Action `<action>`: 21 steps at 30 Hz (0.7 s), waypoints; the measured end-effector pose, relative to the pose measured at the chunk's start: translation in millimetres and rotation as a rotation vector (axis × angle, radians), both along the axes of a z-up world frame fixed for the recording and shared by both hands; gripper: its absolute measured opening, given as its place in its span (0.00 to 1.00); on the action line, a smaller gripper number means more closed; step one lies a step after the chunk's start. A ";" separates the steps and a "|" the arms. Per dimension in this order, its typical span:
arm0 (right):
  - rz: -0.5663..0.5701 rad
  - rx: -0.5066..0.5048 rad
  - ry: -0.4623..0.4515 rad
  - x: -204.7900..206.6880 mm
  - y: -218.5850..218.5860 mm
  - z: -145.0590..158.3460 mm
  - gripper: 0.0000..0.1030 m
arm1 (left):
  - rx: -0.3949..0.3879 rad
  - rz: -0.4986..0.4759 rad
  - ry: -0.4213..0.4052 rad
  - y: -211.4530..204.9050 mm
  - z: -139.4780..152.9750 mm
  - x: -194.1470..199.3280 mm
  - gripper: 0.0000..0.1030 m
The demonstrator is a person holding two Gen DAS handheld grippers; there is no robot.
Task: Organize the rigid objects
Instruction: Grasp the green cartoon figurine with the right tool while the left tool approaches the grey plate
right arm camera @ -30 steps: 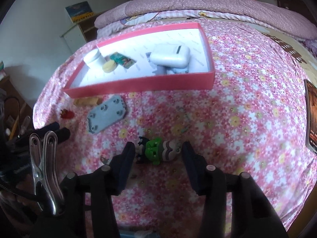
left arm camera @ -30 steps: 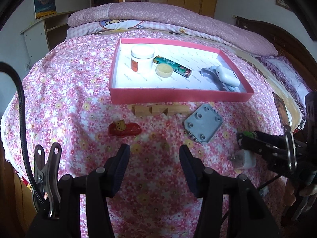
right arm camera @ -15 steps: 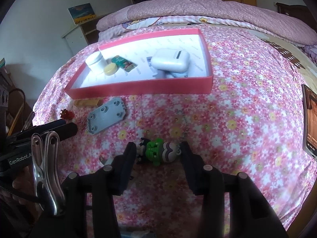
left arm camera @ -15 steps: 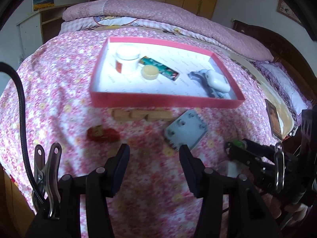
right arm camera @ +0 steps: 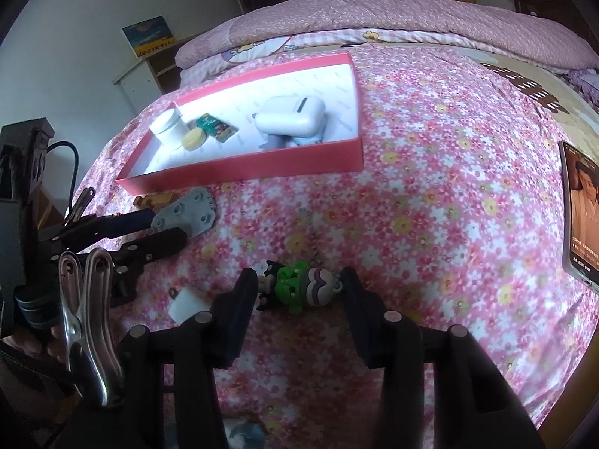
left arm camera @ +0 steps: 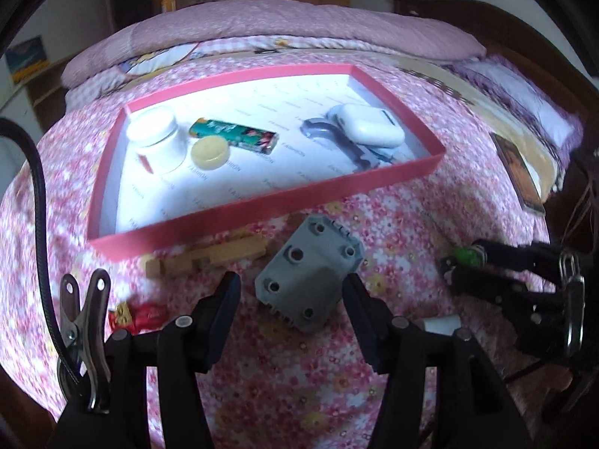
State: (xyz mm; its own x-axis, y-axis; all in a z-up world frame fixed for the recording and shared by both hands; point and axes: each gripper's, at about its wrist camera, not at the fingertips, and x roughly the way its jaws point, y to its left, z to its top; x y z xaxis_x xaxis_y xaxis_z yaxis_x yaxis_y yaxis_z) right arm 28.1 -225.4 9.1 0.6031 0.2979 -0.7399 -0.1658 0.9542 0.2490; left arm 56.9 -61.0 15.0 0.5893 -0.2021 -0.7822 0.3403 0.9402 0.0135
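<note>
A pink tray [left arm camera: 262,205] [right arm camera: 243,168] on the flowered bedspread holds a white jar [left arm camera: 157,142], a yellow disc [left arm camera: 209,151], a green packet [left arm camera: 234,136] and a white case [left arm camera: 370,129]. My left gripper [left arm camera: 290,295] is open, its fingers either side of a grey plate [left arm camera: 309,280] [right arm camera: 187,213] in front of the tray. My right gripper [right arm camera: 297,295] is open around a green figurine [right arm camera: 299,286], fingers close to both ends. It also shows in the left wrist view [left arm camera: 455,265].
A wooden block [left arm camera: 206,258] lies against the tray's front wall. A red toy car [left arm camera: 136,314] lies at the left. A small white cube [right arm camera: 187,305] [left arm camera: 441,325] lies between the grippers. A book or tablet [right arm camera: 580,213] lies at the bed's right edge.
My left gripper has moved forward and right, so the grey plate now sits between its fingers. My right gripper has stayed around the green figurine.
</note>
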 end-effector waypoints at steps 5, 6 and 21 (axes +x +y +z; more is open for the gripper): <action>0.003 0.010 0.005 0.7 -1.5 -1.8 0.45 | 0.005 -0.056 0.026 -7.4 -4.1 -2.1 0.58; 0.003 0.010 0.004 0.8 -1.6 -2.1 0.45 | 0.004 -0.074 0.027 -9.9 -5.1 -3.9 0.58; 0.008 0.023 0.003 1.5 -2.9 -3.2 0.46 | 0.082 -0.115 -0.030 -39.6 -9.7 10.9 0.58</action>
State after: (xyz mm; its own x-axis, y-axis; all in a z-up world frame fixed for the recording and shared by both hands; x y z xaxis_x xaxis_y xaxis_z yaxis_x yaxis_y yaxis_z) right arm 29.6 -228.3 5.9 0.5984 0.3198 -0.7346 -0.1724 0.9468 0.2718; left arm 67.8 -100.5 5.3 0.5895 -0.2063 -0.7810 0.4442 0.8903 0.1002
